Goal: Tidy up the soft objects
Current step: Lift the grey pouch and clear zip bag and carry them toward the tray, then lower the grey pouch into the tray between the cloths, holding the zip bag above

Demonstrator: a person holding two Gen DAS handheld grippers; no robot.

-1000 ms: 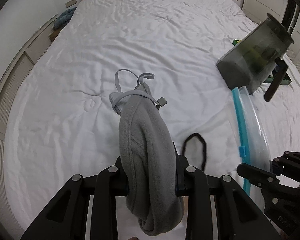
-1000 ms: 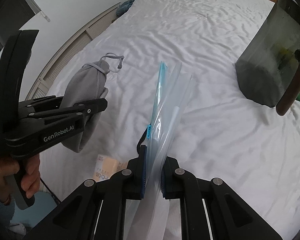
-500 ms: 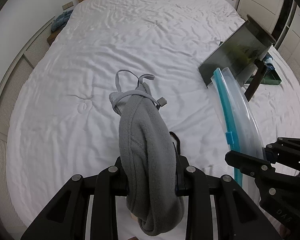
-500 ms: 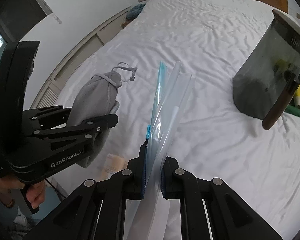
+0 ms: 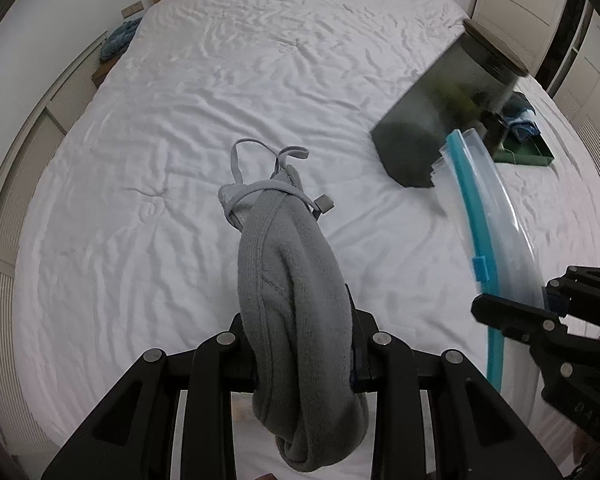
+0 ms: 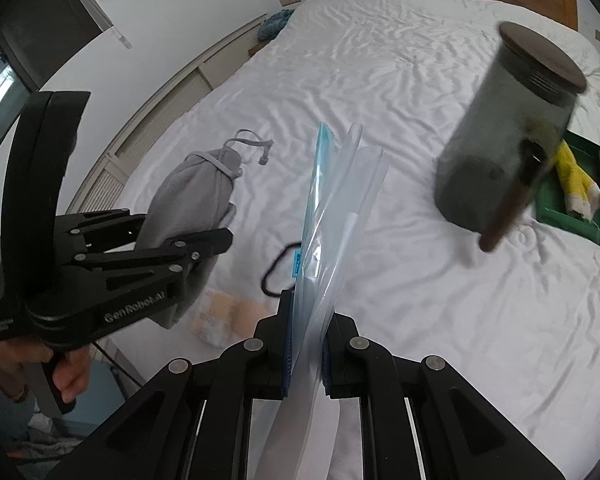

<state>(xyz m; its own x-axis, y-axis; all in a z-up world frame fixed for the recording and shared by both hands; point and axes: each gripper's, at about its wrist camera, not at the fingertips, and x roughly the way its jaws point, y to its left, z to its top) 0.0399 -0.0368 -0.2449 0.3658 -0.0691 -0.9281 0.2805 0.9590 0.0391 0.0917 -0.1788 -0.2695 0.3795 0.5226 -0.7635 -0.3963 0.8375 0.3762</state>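
Observation:
A grey fleece garment (image 5: 288,272) with a drawstring hangs above the white bed (image 5: 220,80), and my left gripper (image 5: 304,344) is shut on its bunched middle. In the right wrist view the same garment (image 6: 196,188) shows in the left gripper (image 6: 184,226), which a hand holds at the left. My right gripper (image 6: 306,344) is shut on the lower edge of a clear zip bag (image 6: 340,208) with a blue seal strip; the bag stands up from the jaws. Seen from the left wrist, the bag (image 5: 484,216) arcs up from the right gripper (image 5: 548,308) at the right.
A dark smoked jar (image 6: 508,132) with a lid and a brown handle stands on the bed's right side, beside a green tray (image 6: 572,220) with yellow and blue items. A black loop (image 6: 278,268) and peach-and-white packs (image 6: 228,316) lie near the bed's front edge.
Both grippers have risen and moved over the bed with their loads still held. In the left wrist view the bag now reaches up to the jar, and the black loop is hidden behind the garment.

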